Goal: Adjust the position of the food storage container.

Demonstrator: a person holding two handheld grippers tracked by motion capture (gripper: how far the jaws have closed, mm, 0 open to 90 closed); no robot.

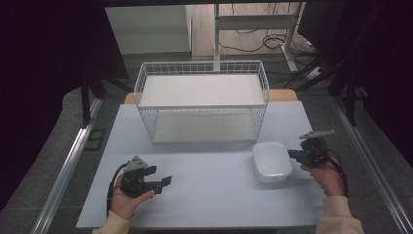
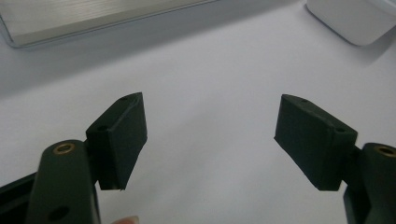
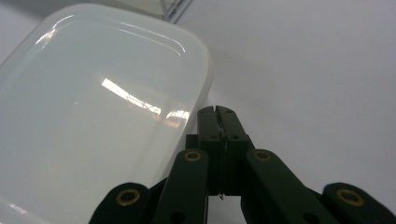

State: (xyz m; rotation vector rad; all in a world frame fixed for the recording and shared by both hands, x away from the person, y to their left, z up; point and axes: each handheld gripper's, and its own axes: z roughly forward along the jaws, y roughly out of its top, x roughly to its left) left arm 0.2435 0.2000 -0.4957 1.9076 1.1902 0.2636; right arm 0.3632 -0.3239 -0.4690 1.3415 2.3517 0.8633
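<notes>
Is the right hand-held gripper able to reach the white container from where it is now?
Probably yes: the right hand-held gripper sits just beside the white container, nothing between them, but its jaws are shut.

In the right gripper view, the white container (image 3: 93, 116) ran off the left and bottom edges. In the left gripper view, only its blurred corner showed, top right.

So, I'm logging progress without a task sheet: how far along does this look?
Nothing looks done: the wire basket holds nothing and the white lidded container sits on the table. Nothing is in hand: the right gripper is shut beside the container, the left gripper open over bare table. Any handling is still ahead.
</notes>
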